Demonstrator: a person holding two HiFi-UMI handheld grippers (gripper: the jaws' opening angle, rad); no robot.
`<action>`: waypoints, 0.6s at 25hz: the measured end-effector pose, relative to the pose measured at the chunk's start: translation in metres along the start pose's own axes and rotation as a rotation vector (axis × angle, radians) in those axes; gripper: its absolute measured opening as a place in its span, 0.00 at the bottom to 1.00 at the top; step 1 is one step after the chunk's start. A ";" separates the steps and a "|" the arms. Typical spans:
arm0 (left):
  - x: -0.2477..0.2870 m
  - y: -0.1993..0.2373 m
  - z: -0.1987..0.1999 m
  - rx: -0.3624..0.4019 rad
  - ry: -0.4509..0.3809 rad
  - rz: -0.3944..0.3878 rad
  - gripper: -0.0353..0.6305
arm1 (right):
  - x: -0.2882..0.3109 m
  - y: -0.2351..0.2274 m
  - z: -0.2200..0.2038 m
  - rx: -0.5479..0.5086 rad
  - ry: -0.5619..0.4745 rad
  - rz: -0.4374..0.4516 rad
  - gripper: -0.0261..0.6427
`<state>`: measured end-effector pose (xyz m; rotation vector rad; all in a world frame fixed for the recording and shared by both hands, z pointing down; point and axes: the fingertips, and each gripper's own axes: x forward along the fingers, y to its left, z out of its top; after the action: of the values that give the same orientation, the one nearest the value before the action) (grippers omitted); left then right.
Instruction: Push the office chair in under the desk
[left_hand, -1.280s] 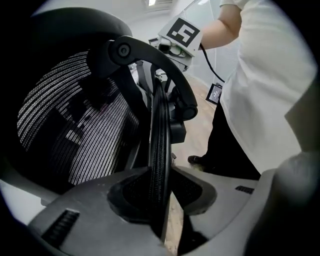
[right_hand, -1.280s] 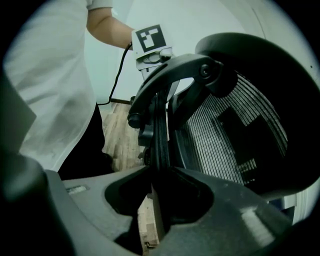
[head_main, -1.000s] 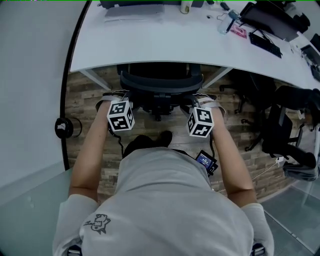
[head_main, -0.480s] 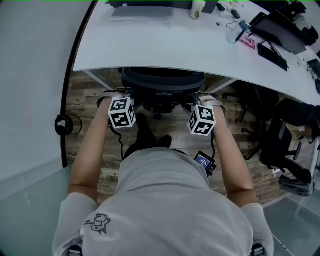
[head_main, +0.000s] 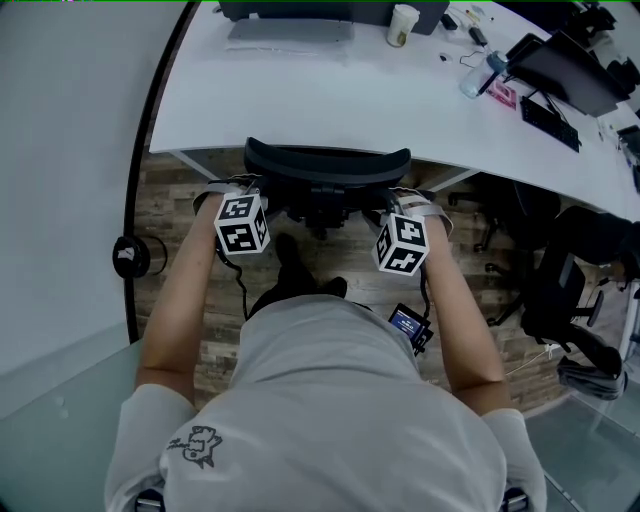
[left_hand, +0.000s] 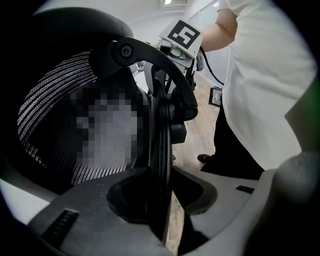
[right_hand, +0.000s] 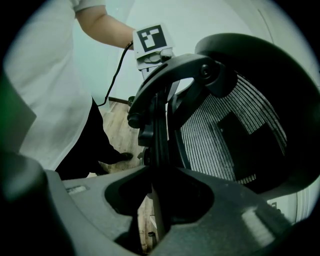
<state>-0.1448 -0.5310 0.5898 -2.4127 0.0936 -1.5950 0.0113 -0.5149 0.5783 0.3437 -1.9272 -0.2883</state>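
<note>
The person stands on the near side of the desk (head_main: 300, 95), behind the chair (head_main: 328, 163). The left gripper (head_main: 238, 192) sits on one end of the backrest top and the right gripper (head_main: 402, 196) on the other. Holding both ends likely keeps the chair from swivelling or veering on its wheels, so it goes in square to the desk. Both grippers point steeply down, straddling the backrest from above so that the arms can drive it toward the desk.

In the left gripper view the black rim (left_hand: 161, 145) stands edge-on between the jaws, which pinch it. They have just eased open slightly, with the rim between them and seemingly held. In the right gripper view the jaws are likewise closed on the rim, with the mesh back spreading off to one side.

The seat is out of sight beneath the desk. Only the backrest top shows, just outside the desk's near edge, and both grippers hang just short of that edge. The chair looks nearly home, and a short further push should finish it.
</note>
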 end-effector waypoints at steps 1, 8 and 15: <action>0.000 0.001 -0.001 0.001 0.001 0.001 0.24 | 0.001 -0.001 0.001 0.000 0.000 -0.003 0.21; 0.001 0.017 -0.010 -0.001 -0.004 0.012 0.24 | 0.009 -0.015 0.006 0.000 0.003 -0.008 0.21; 0.000 0.019 -0.010 -0.009 -0.011 0.016 0.24 | 0.010 -0.017 0.006 -0.002 0.002 -0.002 0.22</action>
<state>-0.1522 -0.5509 0.5893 -2.4215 0.1180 -1.5777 0.0040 -0.5343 0.5784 0.3446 -1.9245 -0.2906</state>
